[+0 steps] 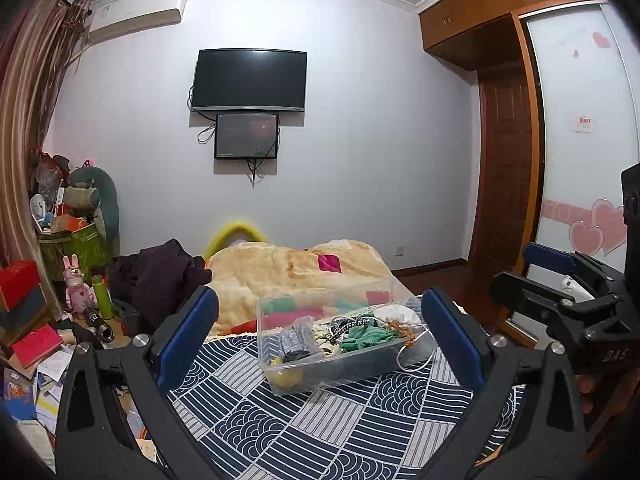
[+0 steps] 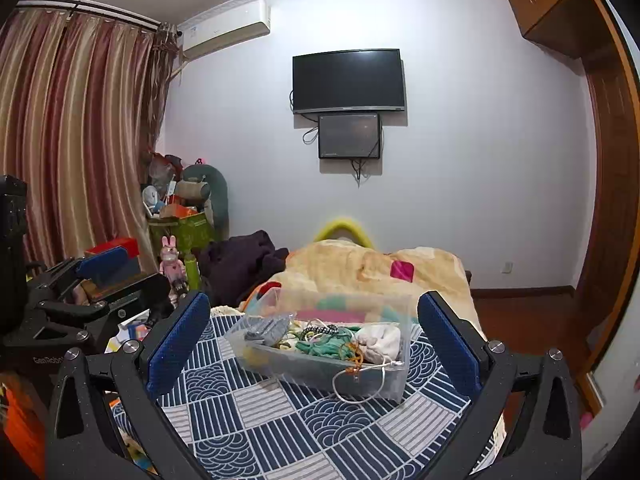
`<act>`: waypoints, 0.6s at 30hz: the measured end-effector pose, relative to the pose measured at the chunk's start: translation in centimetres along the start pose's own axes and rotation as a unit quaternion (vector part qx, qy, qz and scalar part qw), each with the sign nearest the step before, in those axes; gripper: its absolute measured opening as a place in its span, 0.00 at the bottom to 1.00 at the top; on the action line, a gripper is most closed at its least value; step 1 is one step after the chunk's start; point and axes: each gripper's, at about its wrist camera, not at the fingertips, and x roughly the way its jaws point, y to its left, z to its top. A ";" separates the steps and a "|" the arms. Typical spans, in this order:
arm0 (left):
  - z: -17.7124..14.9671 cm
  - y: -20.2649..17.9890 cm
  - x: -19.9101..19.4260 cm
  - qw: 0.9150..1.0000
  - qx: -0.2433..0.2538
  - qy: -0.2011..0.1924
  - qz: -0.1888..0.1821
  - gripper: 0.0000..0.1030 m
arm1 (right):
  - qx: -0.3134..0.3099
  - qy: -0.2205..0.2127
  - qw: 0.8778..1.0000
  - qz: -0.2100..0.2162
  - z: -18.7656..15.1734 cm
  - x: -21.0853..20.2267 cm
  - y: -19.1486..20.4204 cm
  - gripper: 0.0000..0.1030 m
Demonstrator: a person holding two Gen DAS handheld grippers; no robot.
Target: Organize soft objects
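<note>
While both grippers, left (image 1: 320, 334) and right (image 2: 314, 334), gape empty, the clear bin (image 2: 280, 368) sits ahead between their fingers

Clear box (image 2: 320, 356) of soft items sits on patterned bedspread (image 2: 280, 420) between spread fingers (image 2: 176, 344).

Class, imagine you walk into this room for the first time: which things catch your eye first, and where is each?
First comes the clear plastic box of jumbled soft items, sitting on the navy-and-white patterned bedspread between the left gripper's open blue pads. Behind it lies a rumpled yellow blanket. Above, a black television hangs on the pale wall, and striped curtains fill the left side.
</note>
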 end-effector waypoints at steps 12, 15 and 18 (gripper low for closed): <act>-0.2 0.1 0.0 1.000 0.003 -0.001 0.001 1.00 | -0.001 0.005 1.000 0.001 -0.2 0.1 0.0 1.00; -0.2 0.1 0.1 1.000 0.002 0.001 0.000 1.00 | 0.000 0.005 1.000 0.000 -0.2 0.1 0.1 1.00; -0.2 0.0 0.1 1.000 0.003 0.000 0.000 1.00 | 0.000 0.007 1.000 0.000 -0.2 0.2 0.1 1.00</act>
